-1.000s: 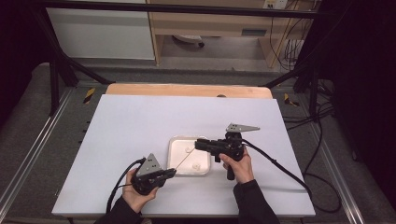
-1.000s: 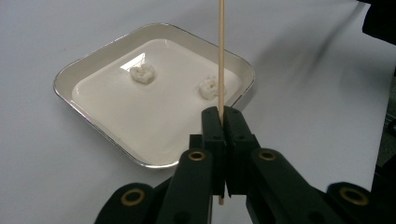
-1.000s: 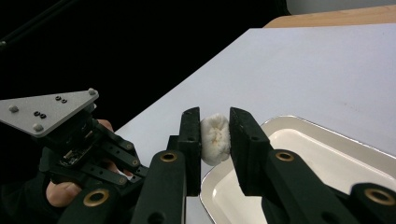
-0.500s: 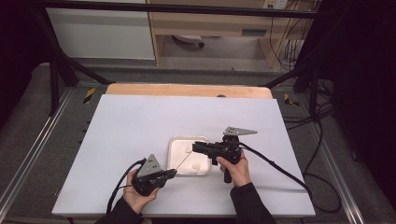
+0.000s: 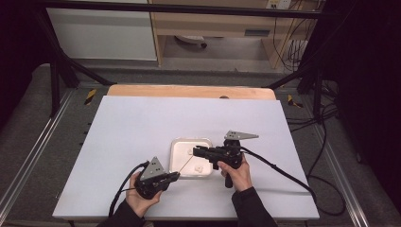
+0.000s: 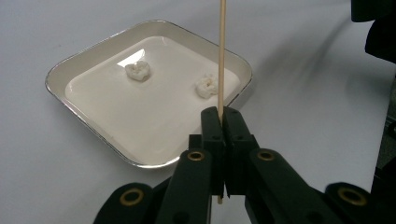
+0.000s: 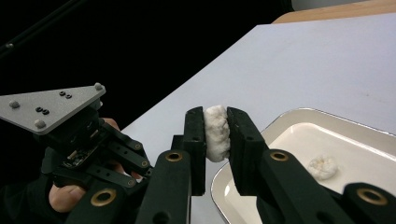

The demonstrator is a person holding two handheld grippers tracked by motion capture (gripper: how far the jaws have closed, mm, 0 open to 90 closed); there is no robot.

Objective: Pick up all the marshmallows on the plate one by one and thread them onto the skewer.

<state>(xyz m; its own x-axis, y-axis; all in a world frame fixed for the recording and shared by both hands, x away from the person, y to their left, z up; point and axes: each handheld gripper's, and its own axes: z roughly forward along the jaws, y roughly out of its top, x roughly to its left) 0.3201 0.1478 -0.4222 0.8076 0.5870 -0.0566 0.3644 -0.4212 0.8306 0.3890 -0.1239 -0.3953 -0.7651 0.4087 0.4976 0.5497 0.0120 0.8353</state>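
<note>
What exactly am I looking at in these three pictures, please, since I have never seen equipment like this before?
No robot here: a person at a white table holds a two-jawed tool in each hand. The high view looks down from above; the other two pictures come from cameras riding on each tool, looking along its black jaws.

The left hand-held gripper is shut on a thin wooden skewer, seen up close in the left gripper view. The right hand-held gripper pinches a white, soft-looking lump; I cannot tell what it is made of.

On the table lies a shallow white tray with two more such lumps in it.
</note>
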